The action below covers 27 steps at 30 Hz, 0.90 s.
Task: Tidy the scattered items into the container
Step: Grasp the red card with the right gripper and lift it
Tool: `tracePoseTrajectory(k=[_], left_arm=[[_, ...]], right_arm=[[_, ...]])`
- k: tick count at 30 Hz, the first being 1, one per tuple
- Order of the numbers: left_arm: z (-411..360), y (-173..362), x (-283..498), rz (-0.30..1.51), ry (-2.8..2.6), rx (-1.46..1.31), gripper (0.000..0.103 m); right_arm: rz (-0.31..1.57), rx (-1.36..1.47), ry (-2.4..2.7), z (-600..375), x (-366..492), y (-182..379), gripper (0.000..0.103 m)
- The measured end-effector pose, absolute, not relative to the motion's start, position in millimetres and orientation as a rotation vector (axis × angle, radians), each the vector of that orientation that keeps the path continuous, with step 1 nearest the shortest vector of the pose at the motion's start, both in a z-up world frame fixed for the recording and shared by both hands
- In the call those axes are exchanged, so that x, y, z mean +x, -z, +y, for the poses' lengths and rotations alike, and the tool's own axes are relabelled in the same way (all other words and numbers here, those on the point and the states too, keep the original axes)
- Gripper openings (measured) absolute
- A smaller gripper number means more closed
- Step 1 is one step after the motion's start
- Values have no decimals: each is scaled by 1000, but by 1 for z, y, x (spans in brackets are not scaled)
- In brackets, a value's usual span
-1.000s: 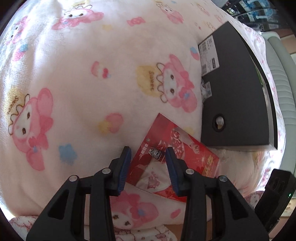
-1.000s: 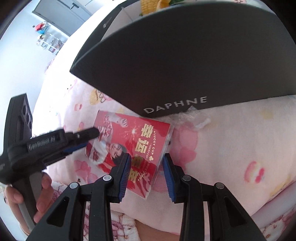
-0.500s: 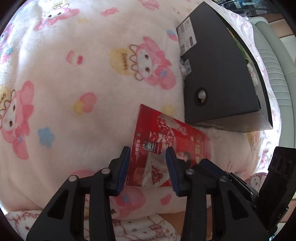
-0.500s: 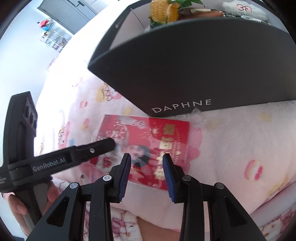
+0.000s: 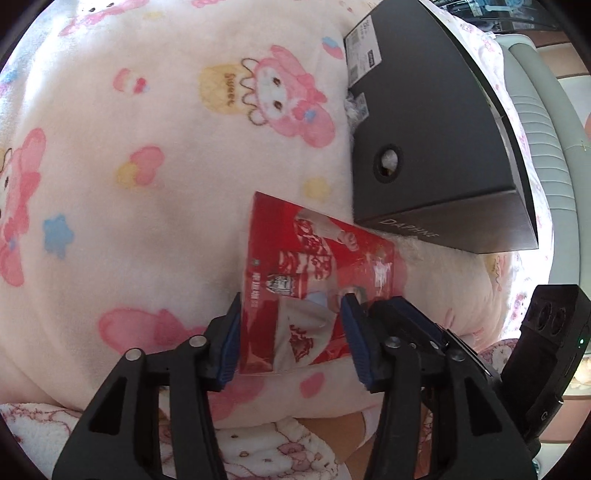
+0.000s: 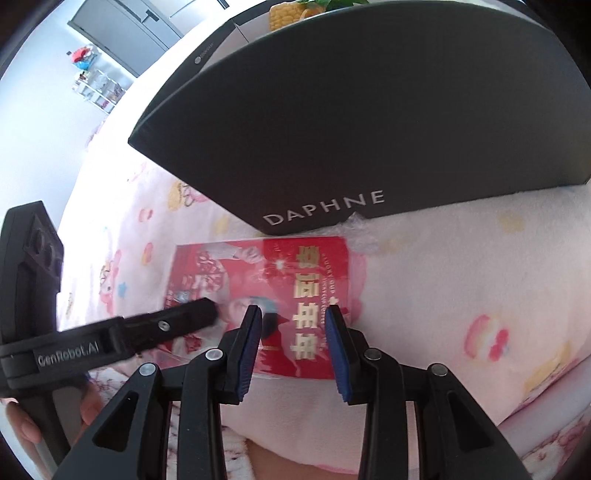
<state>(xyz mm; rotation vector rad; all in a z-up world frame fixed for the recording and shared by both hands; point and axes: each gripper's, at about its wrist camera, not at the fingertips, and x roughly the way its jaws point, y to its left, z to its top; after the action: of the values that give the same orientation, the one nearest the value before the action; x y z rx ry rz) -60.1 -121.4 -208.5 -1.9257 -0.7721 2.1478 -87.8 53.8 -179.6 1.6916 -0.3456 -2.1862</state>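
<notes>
A flat red packet (image 5: 314, 266) with gold characters lies on the pink cartoon blanket (image 5: 147, 147), just in front of the black DAPHNE box (image 5: 436, 147). My left gripper (image 5: 291, 306) is open, its fingers straddling the packet's near left part. My right gripper (image 6: 295, 314) is open, its fingers over the packet's near right part (image 6: 306, 280). The left gripper's finger (image 6: 177, 321) reaches onto the packet in the right wrist view. The box (image 6: 369, 110) stands open with a corn cob (image 6: 286, 14) showing inside.
A crumpled clear wrapper (image 6: 365, 236) lies at the box's near corner. A grey sofa edge (image 5: 539, 110) runs right of the blanket. Cabinets and a small rack (image 6: 96, 81) stand far back left.
Both grippers have closed in on the red packet from either side. The packet has turned on the blanket and now lies squarer to the box front.
</notes>
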Motion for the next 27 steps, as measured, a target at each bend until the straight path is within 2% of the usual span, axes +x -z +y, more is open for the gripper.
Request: tracePoseTrajectory(k=[6, 7, 10, 11, 18, 23, 27], left_arm=[[-136, 210, -59, -865, -2133, -1928, 53], [-138, 210, -58, -869, -2132, -1927, 53], [-136, 207, -57, -824, -2148, -1935, 53], [-135, 206, -57, -804, -2155, -1939, 53], [-140, 202, -54, -767, -2175, -1946, 50], [-141, 190, -48, -732, -2197, -1904, 47], [-159, 173, -34, -758, -2197, -1818, 47]], right_arm=[[-327, 1656, 2290, 54, -87, 161, 31], [-329, 1657, 2315, 55, -88, 160, 34], [-414, 1716, 2270, 58, -93, 172, 51], [-452, 1745, 2218, 57, -94, 179, 51], [-446, 1720, 2189, 38, -89, 176, 51], [-448, 1690, 2217, 38, -85, 160, 41], [-424, 1629, 2258, 37, -78, 136, 41]])
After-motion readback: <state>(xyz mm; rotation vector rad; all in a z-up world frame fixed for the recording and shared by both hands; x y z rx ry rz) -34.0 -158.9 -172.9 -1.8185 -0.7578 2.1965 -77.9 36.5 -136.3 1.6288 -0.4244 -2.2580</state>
